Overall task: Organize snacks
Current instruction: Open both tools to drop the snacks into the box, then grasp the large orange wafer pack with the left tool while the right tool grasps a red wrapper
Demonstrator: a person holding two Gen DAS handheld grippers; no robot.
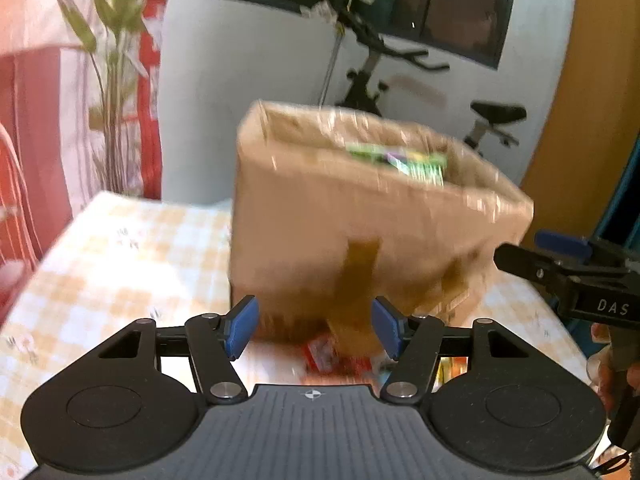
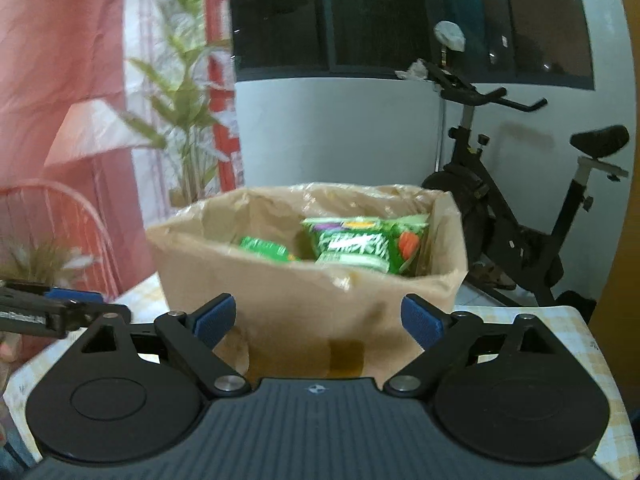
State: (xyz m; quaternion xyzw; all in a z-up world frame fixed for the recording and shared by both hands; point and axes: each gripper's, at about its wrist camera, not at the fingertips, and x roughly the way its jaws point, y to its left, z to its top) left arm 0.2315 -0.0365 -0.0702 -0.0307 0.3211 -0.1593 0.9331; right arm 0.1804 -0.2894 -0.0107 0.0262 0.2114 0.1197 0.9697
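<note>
A tall cardboard box (image 2: 312,280) stands on a checked table (image 1: 100,248), directly ahead of both grippers and blocking the straight path forward. Its top is open, and green snack packets (image 2: 360,246) fill the right part inside, leaving room at the left. Bare tabletop lies open to the box's left. A red packet (image 1: 320,354) lies blurred on the table in front of the box, between the spread fingers of the left gripper (image 1: 314,330). The right gripper (image 1: 520,256) reaches in beside the box's right corner, narrowing passage there. An exercise bike (image 2: 520,216) stands beyond the table's far edge.
</note>
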